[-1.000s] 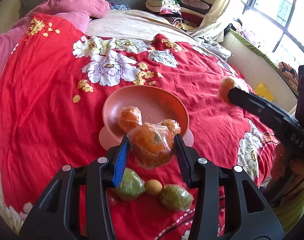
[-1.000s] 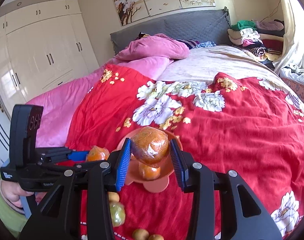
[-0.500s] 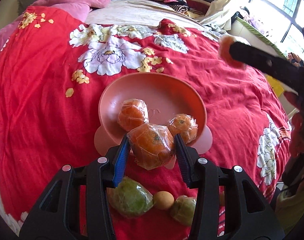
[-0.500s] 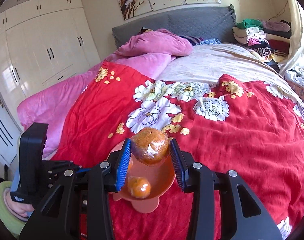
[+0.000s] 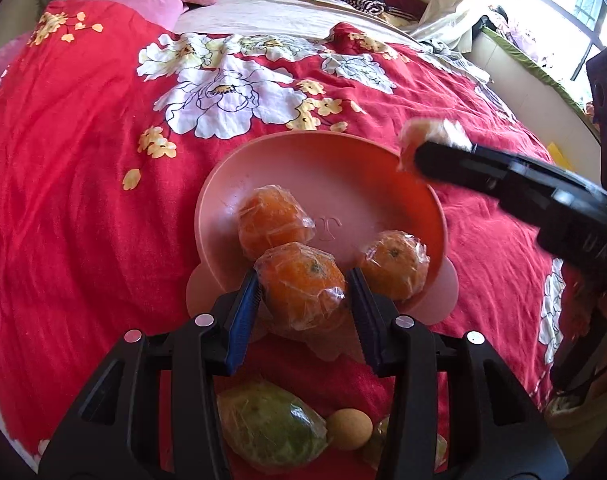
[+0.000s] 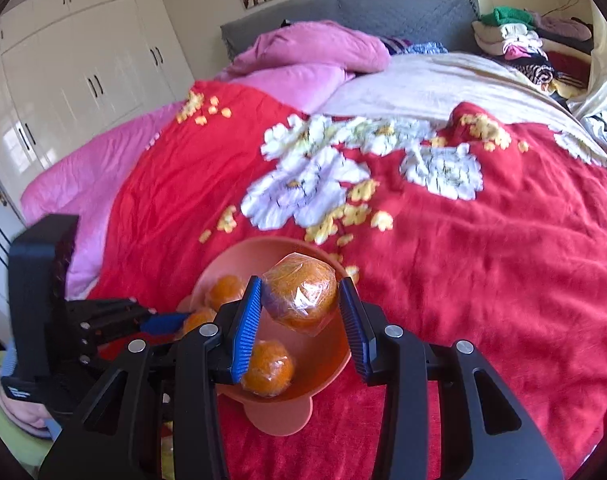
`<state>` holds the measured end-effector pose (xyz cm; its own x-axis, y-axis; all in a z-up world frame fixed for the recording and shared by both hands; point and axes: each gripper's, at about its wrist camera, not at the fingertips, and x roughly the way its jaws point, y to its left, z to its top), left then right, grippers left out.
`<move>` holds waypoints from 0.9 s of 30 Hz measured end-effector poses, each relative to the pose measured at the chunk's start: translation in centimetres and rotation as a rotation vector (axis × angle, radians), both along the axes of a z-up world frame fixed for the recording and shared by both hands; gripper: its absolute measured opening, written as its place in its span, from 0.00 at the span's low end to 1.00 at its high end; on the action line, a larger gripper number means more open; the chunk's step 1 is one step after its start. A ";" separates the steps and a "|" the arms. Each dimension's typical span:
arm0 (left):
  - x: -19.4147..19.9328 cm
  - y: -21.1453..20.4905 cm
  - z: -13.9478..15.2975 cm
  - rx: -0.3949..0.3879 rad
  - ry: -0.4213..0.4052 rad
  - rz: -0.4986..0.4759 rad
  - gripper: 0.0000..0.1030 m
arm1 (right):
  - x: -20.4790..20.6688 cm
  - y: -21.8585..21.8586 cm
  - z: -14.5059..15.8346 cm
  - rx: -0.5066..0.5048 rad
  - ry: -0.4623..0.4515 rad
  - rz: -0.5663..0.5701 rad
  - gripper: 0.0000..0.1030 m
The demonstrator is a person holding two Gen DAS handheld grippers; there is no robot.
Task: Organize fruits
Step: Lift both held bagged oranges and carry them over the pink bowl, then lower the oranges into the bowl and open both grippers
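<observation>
Nearest the left wrist camera, loose on the red floral quilt point(image 5: 83, 208), lay three fruits not yet gathered: two green wrapped fruits point(image 5: 269, 426), the second half hidden behind a finger, and one small tan round fruit point(image 5: 349, 428) between them. They looked to be waiting their turn.

Just beyond, the left gripper point(image 5: 305, 300) was clamped on a plastic-wrapped orange point(image 5: 303, 288), the blue pads pressing its sides, holding it at the near rim of the pink bowl point(image 5: 287, 148), probably so it could be let go inside. Two more wrapped oranges already sat in the bowl: one toward the left point(image 5: 273, 220), one at the right point(image 5: 393, 264).

Over the bowl's far right rim, the right gripper point(image 6: 299, 306) was likewise closed on its own wrapped orange point(image 6: 301, 298), hanging above the bowl's hollow, seemingly ready for the same drop. That made four oranges in all: two held, two in the bowl.

Farther off lay a pink pillow point(image 6: 315, 48) and a heap of folded clothes point(image 6: 519, 40) by the grey headboard point(image 6: 383, 12).
</observation>
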<state>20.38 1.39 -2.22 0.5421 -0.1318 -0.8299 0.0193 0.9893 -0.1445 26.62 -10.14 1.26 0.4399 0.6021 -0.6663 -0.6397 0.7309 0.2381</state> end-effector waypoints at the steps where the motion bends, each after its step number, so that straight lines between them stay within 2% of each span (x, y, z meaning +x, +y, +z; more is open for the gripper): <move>1: 0.1 0.0 0.0 0.003 0.000 0.000 0.35 | 0.0 0.2 -0.2 -0.010 0.003 0.002 0.37; 13: 0.7 0.0 -0.8 0.009 0.008 -0.005 0.35 | 0.3 1.3 -2.3 -0.058 0.031 0.012 0.37; 27: 0.6 0.1 -0.7 0.007 0.001 -0.005 0.36 | 0.3 1.6 -2.9 -0.077 0.040 0.012 0.38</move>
